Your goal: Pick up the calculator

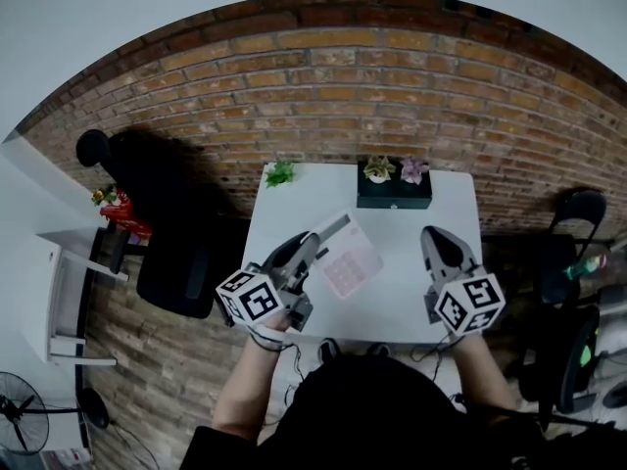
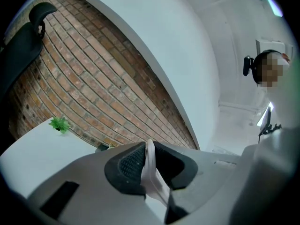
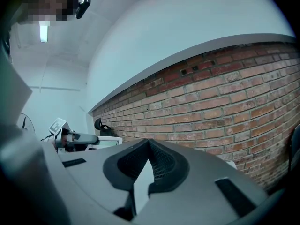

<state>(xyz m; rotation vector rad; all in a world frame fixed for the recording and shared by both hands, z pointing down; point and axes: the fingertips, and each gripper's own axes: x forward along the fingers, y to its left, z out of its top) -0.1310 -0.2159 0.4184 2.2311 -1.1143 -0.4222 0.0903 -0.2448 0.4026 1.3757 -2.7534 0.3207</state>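
Observation:
The calculator (image 1: 350, 259), pale pink and white with a grey screen at its far end, hangs over the white table (image 1: 411, 297). My left gripper (image 1: 312, 245) is shut on its left edge. In the left gripper view the calculator (image 2: 151, 175) appears edge-on as a thin white slab pinched between the dark pads of the left gripper (image 2: 149, 159). My right gripper (image 1: 438, 236) hovers over the table's right part, apart from the calculator. In its own view the right gripper (image 3: 149, 147) has its tips touching and holds nothing.
A black planter box (image 1: 394, 195) with two small plants stands at the table's far edge, and a small green plant (image 1: 280, 172) sits at the far left corner. A black chair (image 1: 176, 267) stands left of the table, another chair (image 1: 580, 213) to the right. A brick wall runs behind.

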